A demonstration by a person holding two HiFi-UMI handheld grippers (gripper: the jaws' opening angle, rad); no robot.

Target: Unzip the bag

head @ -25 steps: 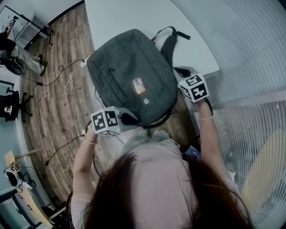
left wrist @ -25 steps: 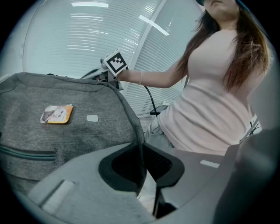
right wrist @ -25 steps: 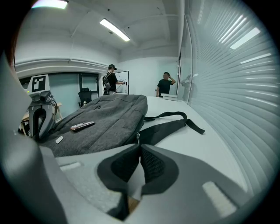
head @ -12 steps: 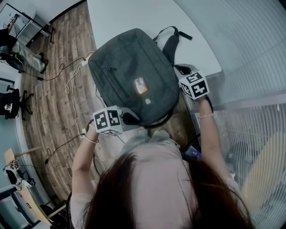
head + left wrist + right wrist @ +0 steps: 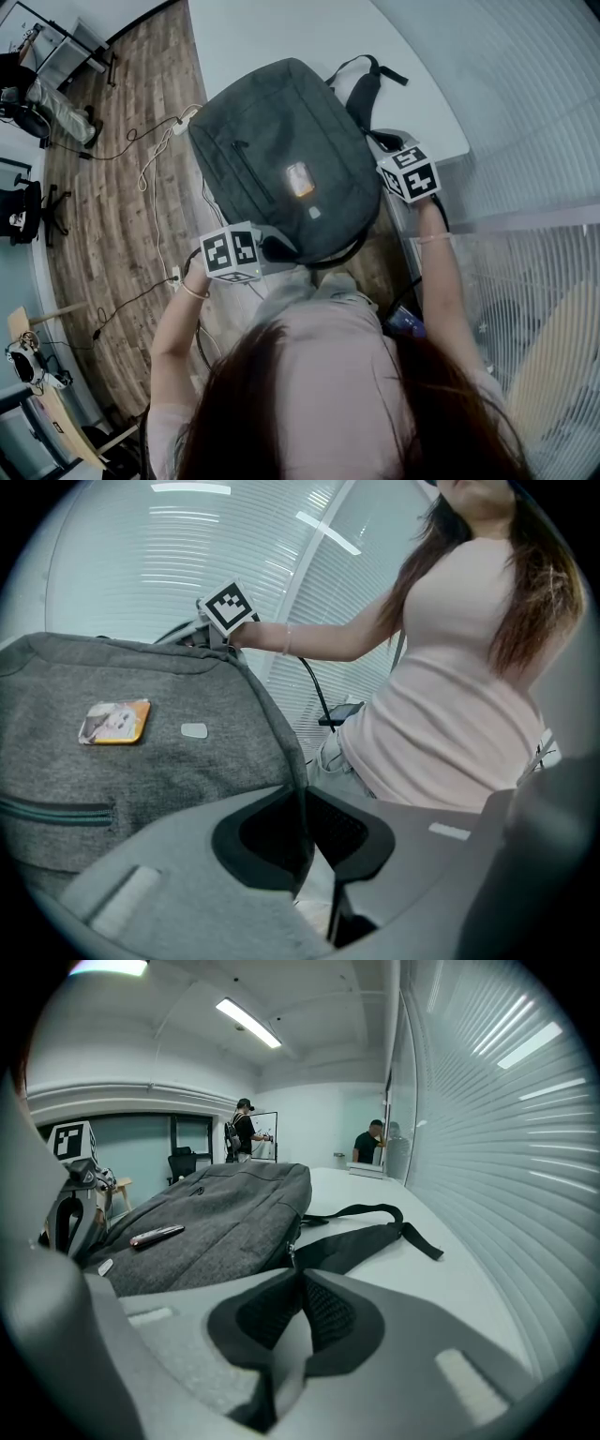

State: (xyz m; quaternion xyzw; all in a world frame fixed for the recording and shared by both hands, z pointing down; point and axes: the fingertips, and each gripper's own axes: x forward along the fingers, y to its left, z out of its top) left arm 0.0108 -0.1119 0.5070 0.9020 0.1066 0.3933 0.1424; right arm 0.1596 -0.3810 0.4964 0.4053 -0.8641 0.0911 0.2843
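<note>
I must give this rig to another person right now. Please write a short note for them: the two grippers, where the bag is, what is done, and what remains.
Left gripper: jaws closed on the near edge of the bag, apparently to steady it.
Right gripper: jaws together at the zip pull on the bag's side; the pull seems pinched.
Bag: lies flat on the white table, front side up.
Done: both grips look set. No open gap shows in the zip.
Left: draw the zip pull along the bag, probably with the right gripper while the left holds the bag.
</note>
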